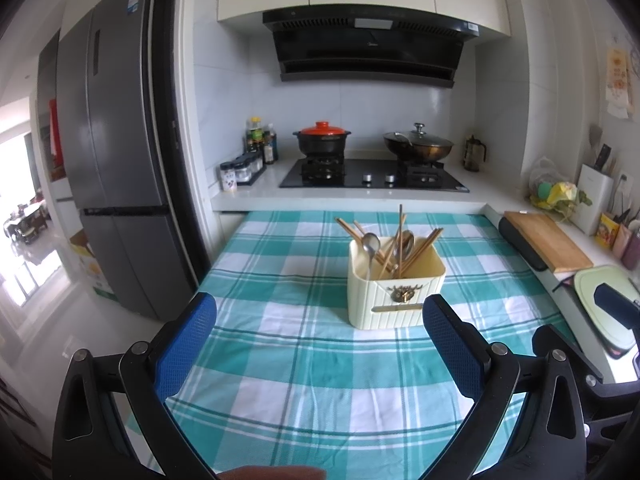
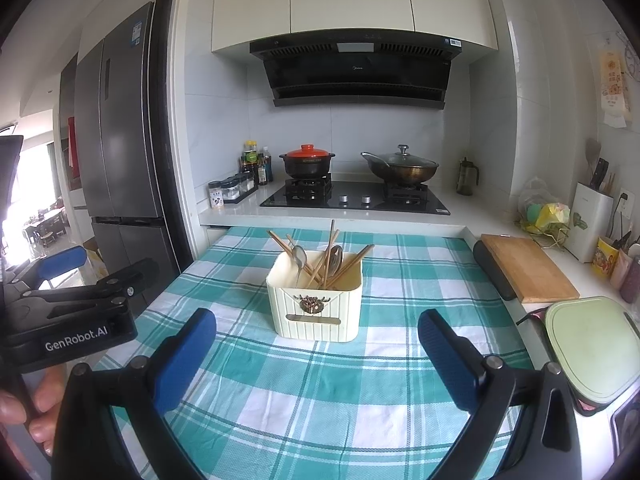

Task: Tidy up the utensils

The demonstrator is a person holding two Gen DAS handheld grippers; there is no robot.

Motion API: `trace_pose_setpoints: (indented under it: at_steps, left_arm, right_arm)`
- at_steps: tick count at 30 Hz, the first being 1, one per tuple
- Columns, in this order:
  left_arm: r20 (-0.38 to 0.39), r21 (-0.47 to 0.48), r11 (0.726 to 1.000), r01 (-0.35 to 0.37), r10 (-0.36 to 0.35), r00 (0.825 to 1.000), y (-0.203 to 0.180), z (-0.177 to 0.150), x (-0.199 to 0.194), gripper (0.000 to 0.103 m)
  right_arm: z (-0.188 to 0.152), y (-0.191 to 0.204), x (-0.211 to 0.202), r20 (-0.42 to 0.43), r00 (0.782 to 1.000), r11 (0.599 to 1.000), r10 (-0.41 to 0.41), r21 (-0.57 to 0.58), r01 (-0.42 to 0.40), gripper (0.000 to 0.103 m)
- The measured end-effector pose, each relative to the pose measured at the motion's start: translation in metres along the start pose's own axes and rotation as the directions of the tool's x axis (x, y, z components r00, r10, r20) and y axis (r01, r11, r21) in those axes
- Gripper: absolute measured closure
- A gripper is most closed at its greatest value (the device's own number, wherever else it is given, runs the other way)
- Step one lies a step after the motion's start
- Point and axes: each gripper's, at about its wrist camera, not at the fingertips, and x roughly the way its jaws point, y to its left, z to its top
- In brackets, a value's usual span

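Left tongs (image 1: 320, 322): blue-padded fingers spread wide, nothing between them, hovering low over the teal-and-white checked cloth (image 1: 304, 380) on the counter. Right tongs (image 2: 317, 334): same, gaping and empty, aimed square at the holder. Both sat back from it, not touching; likely a standby pose that kept both cameras on the target.

Mid-cloth stood the cream ribbed plastic utensil box (image 2: 316, 304) with a brass ornament on its front, upright. All utensils in view were inside it: wooden chopsticks (image 2: 352, 262) fanned out left and right, metal spoons (image 2: 299, 258) bowl-up among them. They leaned against the rim at mixed angles, so loosely dropped rather than sorted by type, by the look of it. No loose cutlery seen on the cloth.

That fits either utensils already gathered in, or a jumbled box awaiting sorting; the frames didn't settle which.

Behind: black gas hob (image 2: 352, 198), black clay pot with an orange lid (image 2: 307, 160), lidded wok (image 2: 402, 168).
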Motion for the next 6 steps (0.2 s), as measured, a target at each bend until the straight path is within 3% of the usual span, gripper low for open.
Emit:
trace_pose_setpoints:
  at_steps: [6]
  left_arm:
    - [0.025, -0.018, 0.999, 0.037, -0.037, 0.999, -0.0028, -0.0033, -0.0027, 0.000]
  right_arm:
    - [-0.0008, -0.0023, 0.0003, -0.005, 1.000, 1.000, -0.002, 0.004, 0.002, 0.000]
